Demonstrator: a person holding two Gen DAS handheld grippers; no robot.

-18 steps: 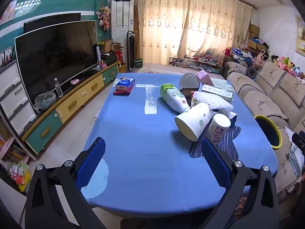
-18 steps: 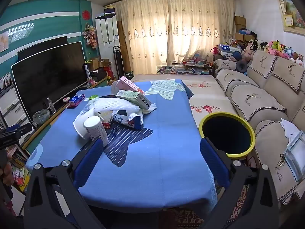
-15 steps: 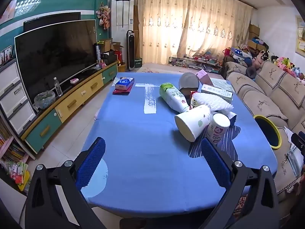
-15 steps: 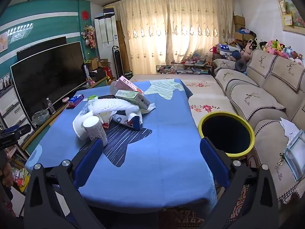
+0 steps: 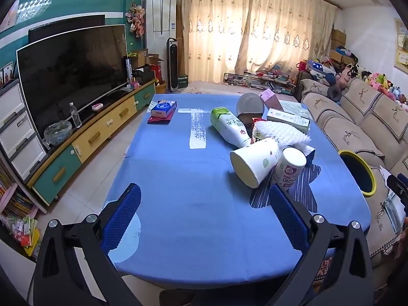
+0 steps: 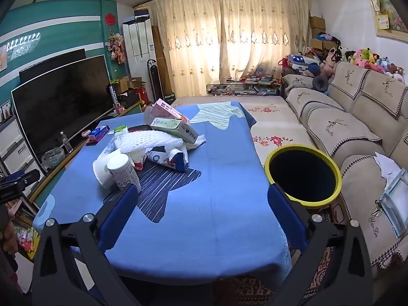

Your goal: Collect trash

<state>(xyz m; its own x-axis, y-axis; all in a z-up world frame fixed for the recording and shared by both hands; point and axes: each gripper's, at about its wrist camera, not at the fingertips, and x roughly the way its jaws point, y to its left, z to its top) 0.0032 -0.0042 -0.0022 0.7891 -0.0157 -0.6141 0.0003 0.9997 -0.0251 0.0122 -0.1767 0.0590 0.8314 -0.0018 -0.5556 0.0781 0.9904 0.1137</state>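
Observation:
A heap of trash lies on the blue tablecloth (image 5: 178,178): a tipped white paper cup (image 5: 253,163), a small white canister (image 5: 289,169), a green-capped white bottle (image 5: 229,126), white foam netting (image 5: 279,132) and a green-white carton (image 5: 288,119). The right wrist view shows the same canister (image 6: 123,173), netting (image 6: 150,139) and carton (image 6: 174,126). A black bin with a yellow rim (image 6: 303,176) stands just off the table's right edge. My left gripper (image 5: 204,214) hangs open over the near table edge, nothing between its blue pads. My right gripper (image 6: 202,214) is open and empty too.
A tissue pack (image 5: 163,108) on a red booklet lies at the table's far left. A television (image 5: 74,71) on a low cabinet lines the left wall. A beige sofa (image 6: 357,117) runs along the right. Curtains (image 6: 229,38) close off the back.
Both views have shifted only slightly; the trash heap, the bin and both grippers' jaws stand as before.

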